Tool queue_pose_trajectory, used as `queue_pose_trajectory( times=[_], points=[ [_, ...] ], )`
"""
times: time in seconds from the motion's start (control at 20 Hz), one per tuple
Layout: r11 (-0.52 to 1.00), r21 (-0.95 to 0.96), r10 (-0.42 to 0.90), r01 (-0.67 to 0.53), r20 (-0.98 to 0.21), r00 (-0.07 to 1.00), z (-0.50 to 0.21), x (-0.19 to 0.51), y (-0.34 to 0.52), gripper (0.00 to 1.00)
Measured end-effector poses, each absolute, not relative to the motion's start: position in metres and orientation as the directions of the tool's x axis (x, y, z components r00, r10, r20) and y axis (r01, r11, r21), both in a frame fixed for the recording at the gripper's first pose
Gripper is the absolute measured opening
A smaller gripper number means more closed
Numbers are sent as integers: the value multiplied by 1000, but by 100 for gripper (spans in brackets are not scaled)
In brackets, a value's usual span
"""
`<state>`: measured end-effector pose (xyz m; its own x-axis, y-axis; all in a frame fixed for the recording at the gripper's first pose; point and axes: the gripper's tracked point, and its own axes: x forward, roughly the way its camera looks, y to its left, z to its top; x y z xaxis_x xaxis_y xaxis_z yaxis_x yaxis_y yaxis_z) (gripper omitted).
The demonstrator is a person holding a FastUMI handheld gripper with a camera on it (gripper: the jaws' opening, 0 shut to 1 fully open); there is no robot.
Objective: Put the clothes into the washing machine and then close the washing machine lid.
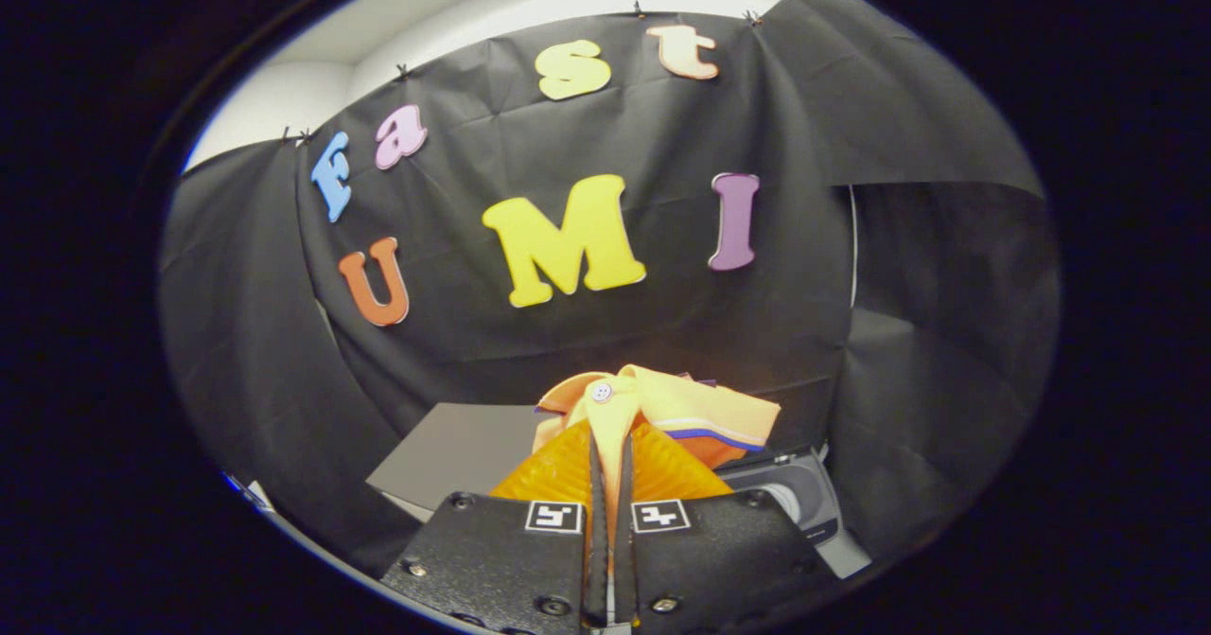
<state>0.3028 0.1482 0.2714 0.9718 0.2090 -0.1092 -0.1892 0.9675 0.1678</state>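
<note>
My gripper (610, 455) is shut on an orange polo shirt (691, 408), both fingers pressing a fold of the fabric between them. The shirt bunches up just above and ahead of the fingertips, its collar with a white button on top and a blue and white stripe along one edge. It hangs lifted in front of the black cloth wall. Below and to the right of the fingers lies part of the washing machine (795, 493), a dark top with a round opening. Most of the machine is hidden behind the gripper body.
A flat grey panel (454, 450) lies to the left of the fingers, low against the cloth wall. A white surface edge (847, 555) shows beside the machine at lower right. Black cloth closes in the space ahead and on both sides.
</note>
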Motion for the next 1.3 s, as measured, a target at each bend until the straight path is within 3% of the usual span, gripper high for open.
queue_pose_trajectory(
  times=[0.25, 0.5, 1.3],
  points=[
    [986, 124, 124, -109, -121, 985, 266, 328, 83, 6],
    [986, 118, 135, -114, -181, 974, 237, 371, 52, 6],
    [979, 102, 202, -175, -485, 851, 55, 477, 51, 6]
  ],
)
